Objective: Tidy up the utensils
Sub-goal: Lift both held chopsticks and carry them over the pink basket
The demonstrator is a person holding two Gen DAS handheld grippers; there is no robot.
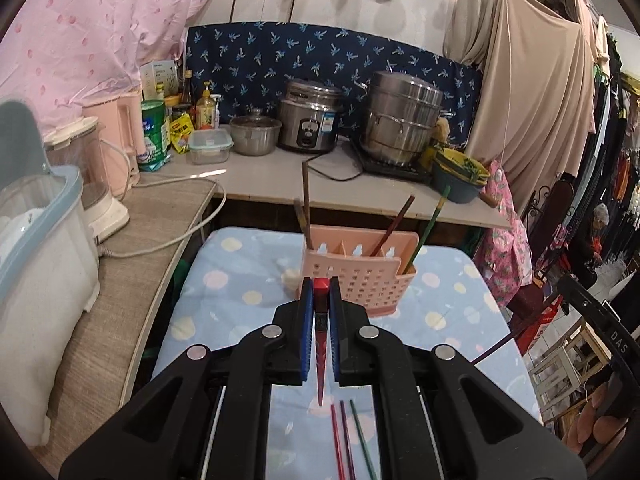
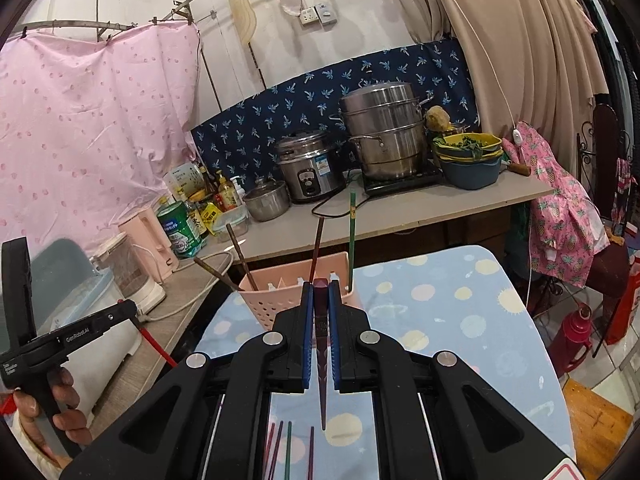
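Clamped tight in the left gripper [image 1: 319,286]: a red chopstick [image 1: 320,360], thick end up between the pads, thin tip hanging back toward the camera over the dotted cloth [image 1: 224,280]. Same picture on the right: right gripper [image 2: 321,288] shut on a dark maroon chopstick [image 2: 322,376], blunt end forward, point trailing down.

Below both, loose on the cloth: more chopsticks [image 1: 348,436], red, purple and green, lying side by side, long axes running away from the camera.

Ahead and lower, in the middle of the cloth: pink rack [image 1: 360,276], perforated, split into compartments, already holding brown sticks [image 1: 306,200] in its left cell and a brown and a green one [image 1: 430,228] toward its right end, all leaning upright.

Key relation, as judged: rack straight in front of both grippers, openings facing up, while each held stick points blunt end forward. Probably needs tipping to vertical, thin tip down, before lowering in. Left gripper seemingly facing the rack's middle, right one slightly nearer its right end.

Beyond: counter [image 1: 280,176] with pots.
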